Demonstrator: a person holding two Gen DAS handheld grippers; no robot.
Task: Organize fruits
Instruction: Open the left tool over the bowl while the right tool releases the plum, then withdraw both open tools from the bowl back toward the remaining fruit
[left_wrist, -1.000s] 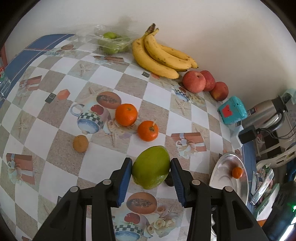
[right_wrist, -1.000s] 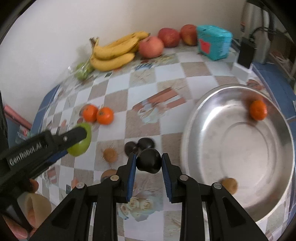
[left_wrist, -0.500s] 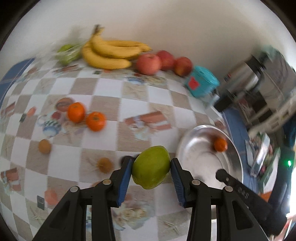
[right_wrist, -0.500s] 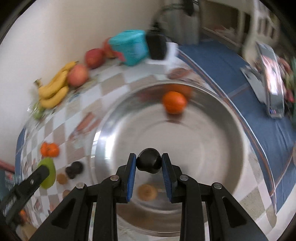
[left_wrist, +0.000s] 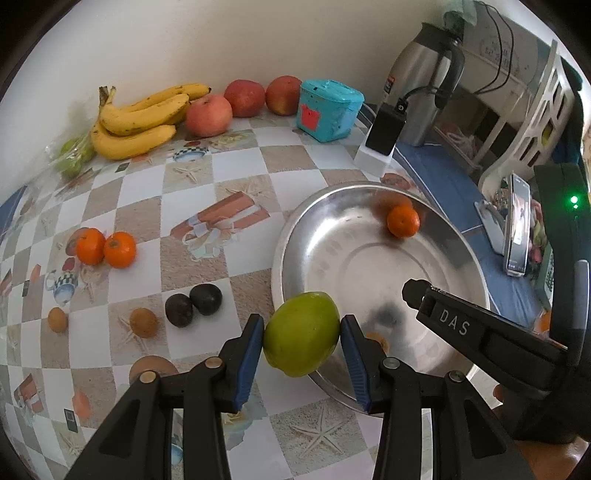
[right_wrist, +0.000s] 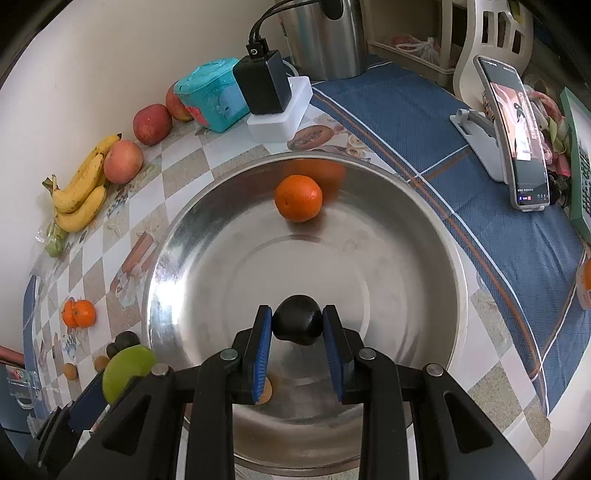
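Observation:
My left gripper (left_wrist: 302, 345) is shut on a green mango (left_wrist: 301, 338), held over the near-left rim of a steel bowl (left_wrist: 291, 236). My right gripper (right_wrist: 298, 326) is shut on a dark round fruit (right_wrist: 298, 325), hanging above the inside of the steel bowl (right_wrist: 177, 236). An orange (right_wrist: 298, 197) lies at the bowl's far side, and a small brown fruit (right_wrist: 266, 387) peeks out under my right fingers. From the right wrist view the green mango (right_wrist: 125, 371) shows at lower left, beside the bowl.
On the checkered cloth lie two oranges (left_wrist: 105, 247), two dark fruits (left_wrist: 194, 304), small brown fruits (left_wrist: 143, 322), bananas (left_wrist: 140, 118) and apples (left_wrist: 208, 114) by the wall. A teal box (left_wrist: 327, 109), a charger (left_wrist: 384, 133), a kettle (left_wrist: 424, 74) and a phone (right_wrist: 517, 129) stand beyond the bowl.
Both grippers swung right from the loose fruit to the bowl. The right one, with the dark fruit, now hangs over the bowl; the left brought the mango to its rim.

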